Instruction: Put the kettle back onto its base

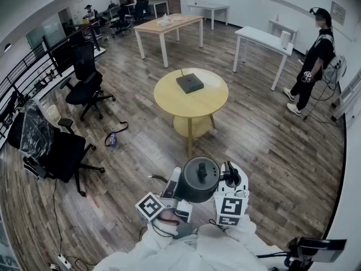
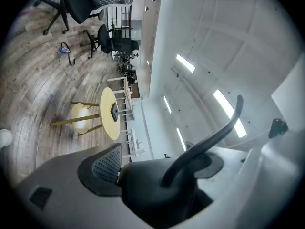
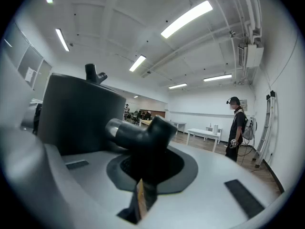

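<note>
Head view, kettle [image 1: 198, 179] grasped by left gripper [image 1: 172, 189] and right gripper [image 1: 230, 183], contact partly hidden, base [image 1: 189, 83] well apart

Held close together, left gripper [image 1: 172, 182] and right gripper [image 1: 230, 178] both clamp fingers on the kettle [image 1: 197, 189].

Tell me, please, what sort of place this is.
Most likely an open-plan office or lab workspace. Black swivel office chairs stand on a wood-pattern floor, long work desks stand toward the far side, and strip lights run along the ceiling.
</note>
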The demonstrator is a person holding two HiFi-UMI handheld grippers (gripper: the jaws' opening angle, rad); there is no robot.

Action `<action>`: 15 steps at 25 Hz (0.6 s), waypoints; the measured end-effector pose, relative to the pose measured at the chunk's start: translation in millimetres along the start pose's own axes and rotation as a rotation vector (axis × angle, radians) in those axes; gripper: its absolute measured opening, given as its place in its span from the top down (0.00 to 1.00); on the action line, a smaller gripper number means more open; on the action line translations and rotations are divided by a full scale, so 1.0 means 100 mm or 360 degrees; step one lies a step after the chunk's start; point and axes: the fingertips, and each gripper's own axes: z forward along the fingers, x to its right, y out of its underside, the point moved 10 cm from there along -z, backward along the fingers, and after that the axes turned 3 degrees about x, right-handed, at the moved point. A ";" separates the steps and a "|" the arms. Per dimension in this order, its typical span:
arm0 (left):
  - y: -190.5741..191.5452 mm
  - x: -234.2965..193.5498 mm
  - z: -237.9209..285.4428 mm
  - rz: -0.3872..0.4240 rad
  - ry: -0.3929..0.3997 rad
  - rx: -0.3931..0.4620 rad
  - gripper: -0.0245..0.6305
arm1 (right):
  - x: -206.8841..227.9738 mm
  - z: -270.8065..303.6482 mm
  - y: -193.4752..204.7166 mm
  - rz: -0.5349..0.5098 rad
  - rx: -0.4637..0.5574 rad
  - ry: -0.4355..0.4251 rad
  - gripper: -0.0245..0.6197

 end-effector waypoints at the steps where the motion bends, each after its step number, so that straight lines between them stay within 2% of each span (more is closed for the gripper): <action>1: 0.00 -0.01 0.03 -0.0005 -0.0010 -0.0001 0.32 | 0.01 0.03 0.00 -0.0001 -0.0003 0.0001 0.90; 15: -0.19 -0.23 0.50 -0.0015 -0.0009 -0.0021 0.32 | 0.08 0.54 0.06 -0.0003 -0.0019 0.0023 0.90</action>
